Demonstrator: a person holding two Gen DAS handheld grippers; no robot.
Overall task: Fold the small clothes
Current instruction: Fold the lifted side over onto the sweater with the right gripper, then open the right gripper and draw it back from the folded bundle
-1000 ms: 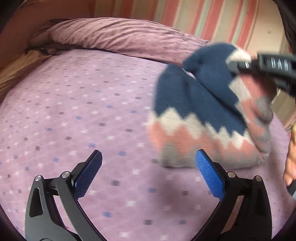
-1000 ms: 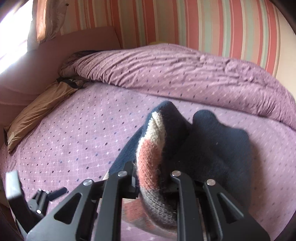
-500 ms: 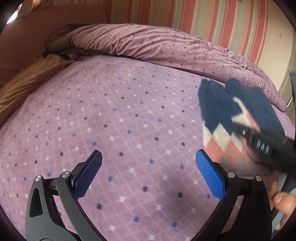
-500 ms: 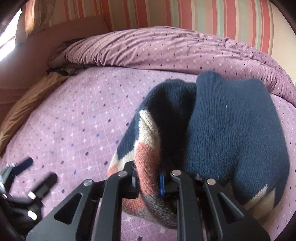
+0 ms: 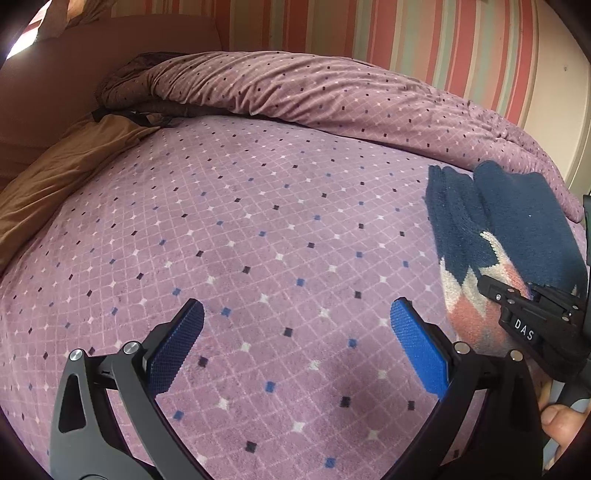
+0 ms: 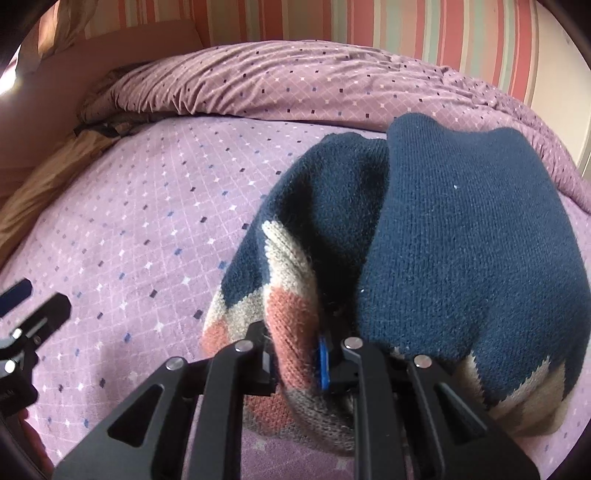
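A small knitted garment [image 6: 436,236], navy with cream, salmon and grey zigzags, lies folded over on the purple bedspread [image 6: 140,229]. My right gripper [image 6: 295,354] is shut on its patterned edge, a fold of knit pinched between the blue pads. In the left wrist view the same knitted garment [image 5: 491,229] sits at the far right, with the right gripper [image 5: 517,299] clamped on its striped end. My left gripper [image 5: 295,325] hovers open over bare bedspread, to the left of the garment, nothing between its fingers. That left gripper [image 6: 26,306] also shows at the right wrist view's left edge.
A rolled purple duvet [image 5: 332,96] runs along the back of the bed. A tan pillow [image 5: 62,177] lies at the left by a brown headboard [image 5: 55,81]. Striped wallpaper [image 5: 424,33] stands behind. A person's thumb [image 5: 557,417] shows at the lower right.
The right gripper has come down and laid the garment onto the bedspread, still gripping it. The left gripper has drawn away to the left, so the garment now sits at its view's right edge.
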